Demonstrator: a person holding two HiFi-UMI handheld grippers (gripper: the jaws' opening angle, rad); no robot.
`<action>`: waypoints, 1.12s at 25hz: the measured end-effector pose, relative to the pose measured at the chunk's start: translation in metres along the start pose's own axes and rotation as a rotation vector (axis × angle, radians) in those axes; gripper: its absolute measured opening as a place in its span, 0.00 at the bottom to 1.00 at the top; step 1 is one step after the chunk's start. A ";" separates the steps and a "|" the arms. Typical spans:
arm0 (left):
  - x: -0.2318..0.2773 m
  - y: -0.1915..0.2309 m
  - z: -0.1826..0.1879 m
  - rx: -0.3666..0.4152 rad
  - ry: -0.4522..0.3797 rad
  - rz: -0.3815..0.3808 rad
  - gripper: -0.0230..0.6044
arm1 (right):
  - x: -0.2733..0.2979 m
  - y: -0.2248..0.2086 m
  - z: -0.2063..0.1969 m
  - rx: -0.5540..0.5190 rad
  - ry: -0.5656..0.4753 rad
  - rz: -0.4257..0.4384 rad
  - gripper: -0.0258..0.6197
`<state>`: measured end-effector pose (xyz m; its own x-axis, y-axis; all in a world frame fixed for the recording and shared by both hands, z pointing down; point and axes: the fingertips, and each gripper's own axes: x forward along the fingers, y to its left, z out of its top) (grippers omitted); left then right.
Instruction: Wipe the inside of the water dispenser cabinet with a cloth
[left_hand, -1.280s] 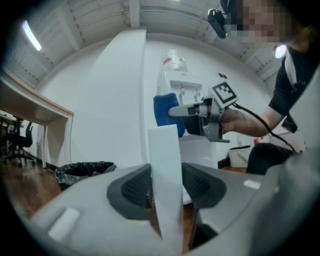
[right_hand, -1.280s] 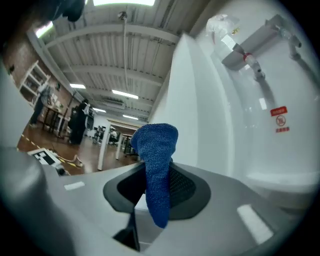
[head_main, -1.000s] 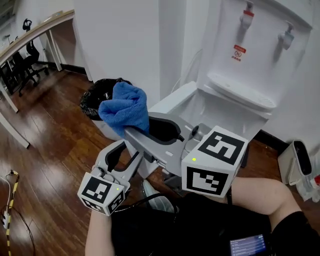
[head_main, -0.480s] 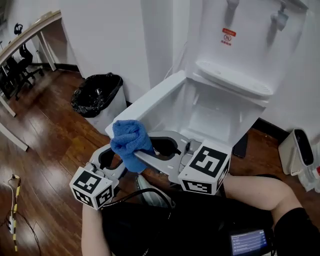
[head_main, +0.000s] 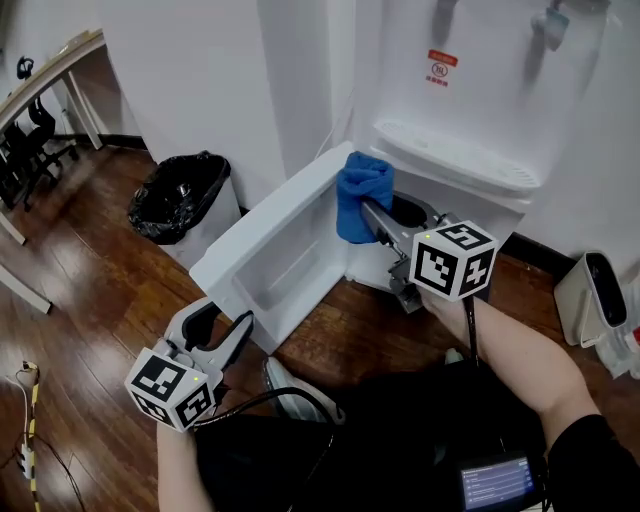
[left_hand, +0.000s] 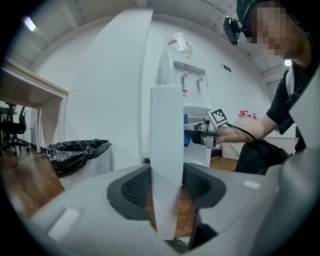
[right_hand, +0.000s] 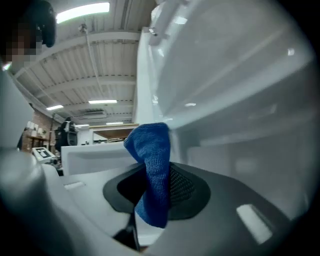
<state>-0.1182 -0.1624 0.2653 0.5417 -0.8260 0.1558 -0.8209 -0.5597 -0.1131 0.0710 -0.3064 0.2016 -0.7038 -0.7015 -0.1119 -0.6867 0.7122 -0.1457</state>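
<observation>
Head view: the right claw (head_main: 373, 222) pinches the blue cloth (head_main: 361, 190) at the open lower compartment of the water dispenser (head_main: 470, 100). Down low, the left claw (head_main: 243, 325) meets the swung-open door (head_main: 270, 235) at its bottom edge.

Left gripper view: jaws narrow, clamped on that white door panel.

Right gripper view: cloth bunched between the jaws, with the white cabinet wall (right_hand: 240, 150) close ahead.

Bin lined with a black bag (head_main: 182, 200) on dark wooden floor (head_main: 90, 290) by a white wall (head_main: 190, 80), desk (head_main: 48, 68) and black chair (head_main: 22, 150) far left, pale container (head_main: 585, 305) at right
</observation>
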 end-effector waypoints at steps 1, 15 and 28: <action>0.000 -0.001 0.001 0.006 0.004 0.001 0.35 | -0.004 -0.020 -0.004 0.021 0.004 -0.067 0.20; -0.002 -0.006 0.012 0.036 0.012 0.010 0.35 | 0.024 0.085 -0.035 -0.180 0.000 0.085 0.20; -0.005 -0.004 0.013 -0.039 -0.021 -0.032 0.35 | 0.018 0.141 -0.067 -0.202 -0.047 0.312 0.20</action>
<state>-0.1150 -0.1570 0.2528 0.5710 -0.8093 0.1380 -0.8095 -0.5830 -0.0697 -0.0511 -0.2167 0.2451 -0.8791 -0.4471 -0.1655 -0.4659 0.8793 0.0992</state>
